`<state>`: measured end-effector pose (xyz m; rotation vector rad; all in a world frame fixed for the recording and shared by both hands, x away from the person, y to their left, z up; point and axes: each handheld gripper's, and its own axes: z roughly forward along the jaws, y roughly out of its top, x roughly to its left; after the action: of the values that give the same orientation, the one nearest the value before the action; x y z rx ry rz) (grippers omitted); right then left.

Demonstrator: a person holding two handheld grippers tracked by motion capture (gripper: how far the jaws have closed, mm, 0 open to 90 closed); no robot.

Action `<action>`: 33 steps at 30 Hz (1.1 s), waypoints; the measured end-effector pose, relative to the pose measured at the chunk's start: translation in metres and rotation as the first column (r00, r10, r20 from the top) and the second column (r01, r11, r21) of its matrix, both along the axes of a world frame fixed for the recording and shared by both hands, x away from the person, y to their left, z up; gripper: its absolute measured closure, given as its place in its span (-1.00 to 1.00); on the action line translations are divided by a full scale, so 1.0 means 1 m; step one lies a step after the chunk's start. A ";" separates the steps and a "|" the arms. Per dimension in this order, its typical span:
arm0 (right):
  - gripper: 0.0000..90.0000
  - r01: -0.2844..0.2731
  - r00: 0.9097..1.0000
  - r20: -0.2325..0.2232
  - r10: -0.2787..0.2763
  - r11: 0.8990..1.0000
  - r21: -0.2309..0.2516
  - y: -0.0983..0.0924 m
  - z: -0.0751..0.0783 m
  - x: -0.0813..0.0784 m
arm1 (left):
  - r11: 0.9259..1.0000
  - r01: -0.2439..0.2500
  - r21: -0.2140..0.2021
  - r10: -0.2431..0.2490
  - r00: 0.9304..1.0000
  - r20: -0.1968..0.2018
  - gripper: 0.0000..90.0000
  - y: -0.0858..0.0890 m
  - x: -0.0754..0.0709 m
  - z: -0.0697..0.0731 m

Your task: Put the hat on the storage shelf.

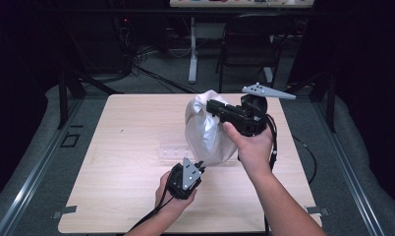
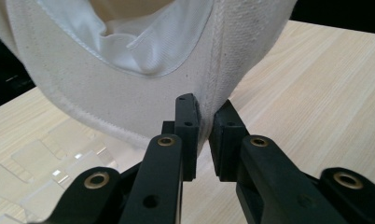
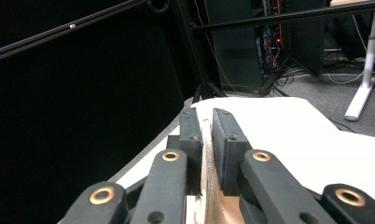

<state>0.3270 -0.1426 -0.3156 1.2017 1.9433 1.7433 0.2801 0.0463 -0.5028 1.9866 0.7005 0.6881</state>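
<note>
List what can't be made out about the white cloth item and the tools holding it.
- White cloth item: far side, high view, hidden by its own folds.
- Right tool: grip point in high view hidden behind cloth.
- Clear plastic piece: shape too faint, partly behind the cloth.

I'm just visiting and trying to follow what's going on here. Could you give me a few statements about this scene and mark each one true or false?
1. Both grippers hold the white cloth bag. True: the left gripper pinches its lower edge, the right gripper its upper edge.
2. The bag lies flat on the wooden table. False: it is held up between the two grippers.
3. The left gripper's jaws stand wide open. False: they are shut on the bag's seam.
4. A clear plastic piece lies on the table beside the bag. True.
5. The table's top is dark metal. False: it is light wood.
</note>
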 end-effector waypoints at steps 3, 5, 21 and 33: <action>0.85 0.002 1.000 0.000 -0.002 1.000 -0.002 -0.002 0.000 0.001 | 1.000 0.020 -0.021 -0.020 1.000 -0.002 0.89 0.005 0.005 0.000; 0.85 0.005 1.000 -0.004 -0.005 1.000 -0.002 -0.002 -0.001 0.002 | 0.998 0.037 -0.041 -0.038 0.999 -0.014 0.90 0.007 0.009 0.000; 0.85 0.041 0.999 -0.031 -0.041 0.999 0.020 -0.013 -0.005 0.027 | 0.975 0.185 -0.127 -0.187 0.982 -0.003 0.91 0.029 0.056 -0.002; 0.85 0.054 0.997 -0.048 -0.053 0.999 0.008 -0.005 -0.013 0.043 | 0.960 0.238 -0.144 -0.245 0.969 -0.029 0.91 0.038 0.080 -0.006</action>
<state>0.3695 -0.1471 -0.3286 1.2984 1.9131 1.7138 0.3603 0.0843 -0.5091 1.9229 0.5070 0.4354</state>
